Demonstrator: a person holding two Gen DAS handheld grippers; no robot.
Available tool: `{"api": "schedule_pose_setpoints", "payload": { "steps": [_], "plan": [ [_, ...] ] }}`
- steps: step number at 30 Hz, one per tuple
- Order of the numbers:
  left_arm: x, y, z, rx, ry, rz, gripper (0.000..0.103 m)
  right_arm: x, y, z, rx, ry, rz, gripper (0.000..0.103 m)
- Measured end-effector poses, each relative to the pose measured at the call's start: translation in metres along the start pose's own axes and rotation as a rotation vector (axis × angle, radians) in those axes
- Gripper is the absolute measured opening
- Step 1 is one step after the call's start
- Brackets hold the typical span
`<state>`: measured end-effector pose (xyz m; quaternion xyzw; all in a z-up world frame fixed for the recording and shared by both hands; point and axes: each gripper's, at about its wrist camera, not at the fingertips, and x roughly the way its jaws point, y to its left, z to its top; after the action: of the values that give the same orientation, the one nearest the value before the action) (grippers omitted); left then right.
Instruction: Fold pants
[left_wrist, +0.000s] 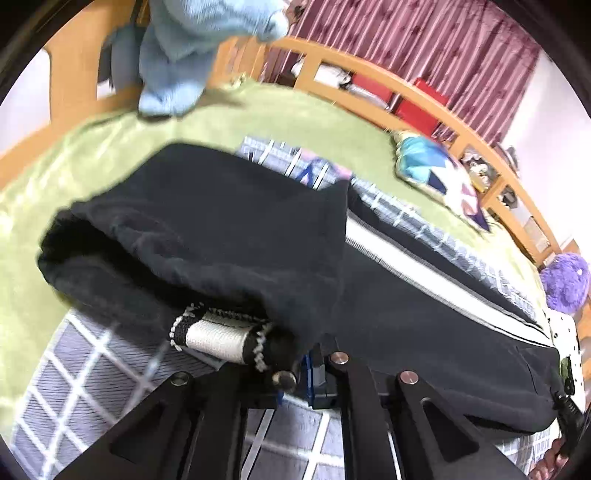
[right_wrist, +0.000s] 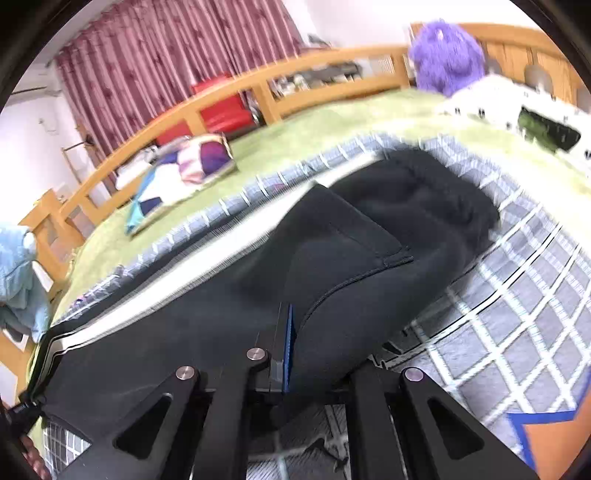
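A: Two grippers are holding one garment. The left gripper (left_wrist: 306, 373) is clamping the black pants (left_wrist: 229, 236) at the striped knit cuff (left_wrist: 221, 338), its jaws closed on the cloth.

B: And the right gripper (right_wrist: 286, 350)?

A: It is pinching the same pants (right_wrist: 332, 280) near the waistband (right_wrist: 443, 192) end, beside the back pocket (right_wrist: 351, 236), jaws likewise closed on fabric. Gripping both ends is keeping the near edge taut between them, so it can be carried as one line.

B: Where are the pants lying?

A: They are stretching lengthwise across the grey checked blanket (left_wrist: 92, 376) on the green bedspread (left_wrist: 258, 114). The white side stripe (left_wrist: 424, 269) is running along the far edge, which appears to be resting on the blanket while the near edge is hanging from the grippers.

B: Why are they being held so?

A: Judging by the task, the near long edge is being readied for folding over onto the far one, leg on leg. The main risk is slack cloth bunching mid-span.

B: Bystanders?

A: A patchwork pillow (left_wrist: 439, 173), a purple plush toy (right_wrist: 447, 55) and a wooden bed rail (right_wrist: 221, 99) are standing well apart.
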<state>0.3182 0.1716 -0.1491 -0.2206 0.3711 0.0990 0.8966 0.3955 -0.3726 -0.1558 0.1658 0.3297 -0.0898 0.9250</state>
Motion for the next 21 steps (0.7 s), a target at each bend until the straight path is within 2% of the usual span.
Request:
{"api": "schedule_pose_setpoints", "payload": {
  "steps": [5, 8, 12, 16, 18, 20, 21],
  "plan": [
    [-0.064, 0.009, -0.021, 0.042, -0.018, -0.039, 0.008, -0.064, -0.003, -0.006, -0.03, -0.009, 0.01, 0.006],
    [-0.1, 0.014, -0.052, 0.086, -0.007, -0.051, 0.008, -0.11, -0.016, -0.026, -0.064, -0.016, 0.005, 0.006],
    [-0.13, 0.029, -0.099, 0.095, 0.04, -0.095, 0.008, -0.167, -0.05, -0.071, -0.101, 0.003, -0.02, 0.006],
    [-0.131, 0.038, -0.133, 0.138, 0.098, -0.086, 0.008, -0.181, -0.081, -0.11, -0.091, 0.085, -0.047, 0.008],
    [-0.127, 0.044, -0.141, 0.154, 0.142, -0.075, 0.01, -0.174, -0.088, -0.127, -0.097, 0.144, -0.05, 0.014],
    [-0.131, 0.049, -0.146, 0.151, 0.162, -0.068, 0.017, -0.168, -0.09, -0.141, -0.132, 0.209, -0.092, 0.018],
    [-0.139, 0.053, -0.148, 0.157, 0.155, -0.052, 0.026, -0.17, -0.09, -0.149, -0.151, 0.223, -0.109, 0.022]
  ]
}}
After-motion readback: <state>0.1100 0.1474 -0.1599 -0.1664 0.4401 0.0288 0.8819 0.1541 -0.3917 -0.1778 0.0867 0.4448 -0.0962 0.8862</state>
